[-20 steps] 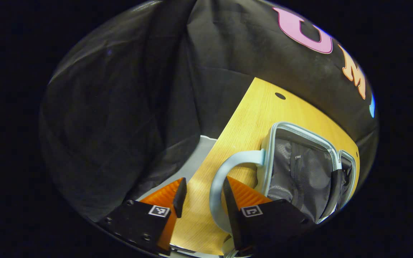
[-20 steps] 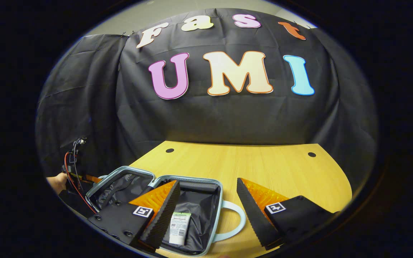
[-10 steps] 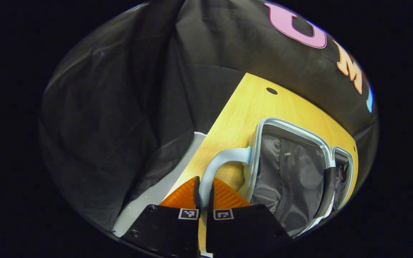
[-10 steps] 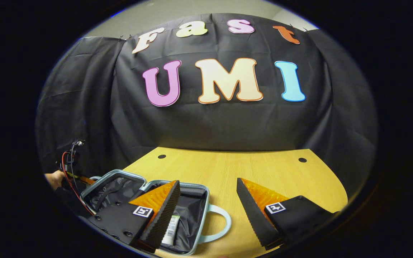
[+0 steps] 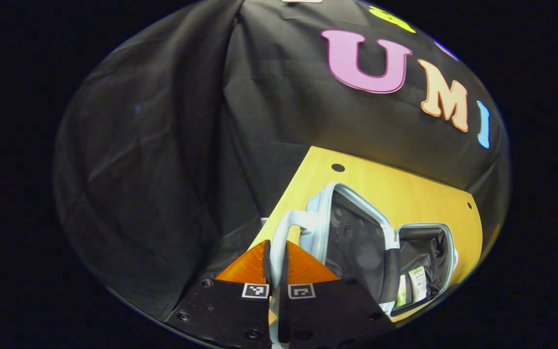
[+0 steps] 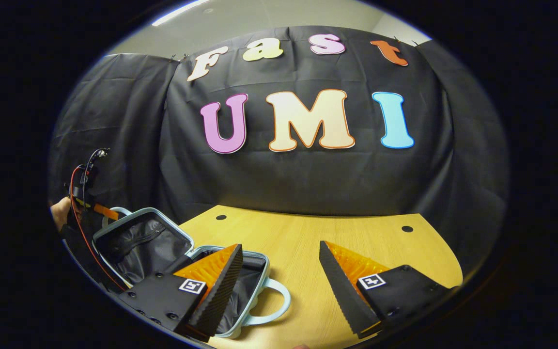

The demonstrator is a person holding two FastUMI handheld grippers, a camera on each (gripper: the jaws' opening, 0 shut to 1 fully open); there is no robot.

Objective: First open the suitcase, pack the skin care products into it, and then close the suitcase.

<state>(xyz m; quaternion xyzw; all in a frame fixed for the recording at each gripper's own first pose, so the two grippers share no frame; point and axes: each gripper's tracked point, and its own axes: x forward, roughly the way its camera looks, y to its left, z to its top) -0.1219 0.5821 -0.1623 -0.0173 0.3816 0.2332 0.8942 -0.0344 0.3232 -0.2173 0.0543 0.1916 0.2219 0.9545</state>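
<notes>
Left gripper view: the left gripper (image 5: 275, 271) has its fingers clenched on the pale blue handle (image 5: 281, 232) of the suitcase's lid half (image 5: 351, 242), both fingers pressing the loop between them. That half stands tilted up off the wooden counter (image 5: 395, 189), hinged toward the other half. The base half (image 5: 429, 261) lies flat beyond it, dark lining showing, with two skin care tubes (image 5: 417, 283) inside near its lower edge, one white-labelled, the other a green sliver beside it.

Right gripper view: the right gripper (image 6: 279, 286) hovers over the counter (image 6: 347, 242) with fingers spread wide apart, grasping nothing. Its left finger overlaps the base half (image 6: 252, 271), whose own handle (image 6: 271, 303) lies on the counter between the fingers. The lid half (image 6: 138, 242) rises at an angle to the left; behind it sits the other gripper with red wiring and a hand (image 6: 58, 215) holding it.

Progress, judged: opening is done, packing looks done as far as the tubes in the base show; I see no further products on the counter. The closing step is in hand, lid partly raised. Left: swing the lid fully over onto the base and seat the rims; whether zipping is wanted I cannot tell
</notes>
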